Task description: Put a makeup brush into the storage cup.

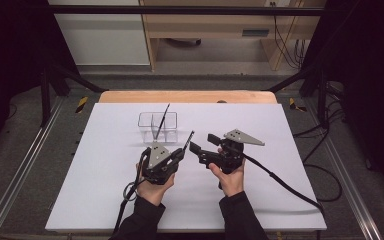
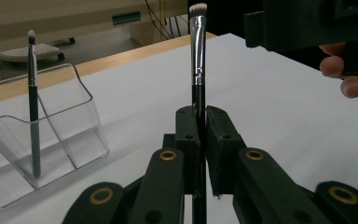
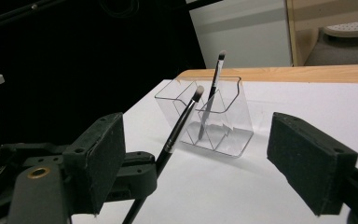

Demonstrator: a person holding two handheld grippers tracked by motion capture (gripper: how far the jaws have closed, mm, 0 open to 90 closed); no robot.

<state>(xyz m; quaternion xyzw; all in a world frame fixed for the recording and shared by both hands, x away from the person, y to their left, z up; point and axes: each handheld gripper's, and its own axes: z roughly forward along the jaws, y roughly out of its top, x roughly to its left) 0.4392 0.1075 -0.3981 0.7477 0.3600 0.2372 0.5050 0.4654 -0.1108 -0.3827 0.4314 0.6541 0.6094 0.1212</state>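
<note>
**Brush handover to the clear holder: transfer stage**

Nearest the lens in the left gripper view, the left gripper (image 2: 198, 140) is clenched on the black handle of a makeup brush (image 2: 198, 51), bristles pointing up and away. From above, I read that brush (image 1: 188, 140) as held over the white table (image 1: 290, 200), just in front of the clear holder (image 1: 158, 127) and not yet inside it. A second brush (image 1: 162, 121) already stands tilted in one compartment of the holder.

The right gripper (image 3: 214, 172) has its jaws released and spread wide, one pad on each side of the held brush's line, pressing on nothing. It sits close beside the left gripper (image 1: 180, 155), pointing toward it, and the right gripper (image 1: 202, 145) carries nothing.

Step in hand, as I judge it: presenting the brush for a regrip, or for direct placement.

Next move calls for:
1. Either close the right jaws on the metal collar, then release the left.
2. Or carry the brush forward, tip it handle-down over a free compartment, and lower it.
3. Avoid knocking the standing brush; the light holder may slide.
</note>
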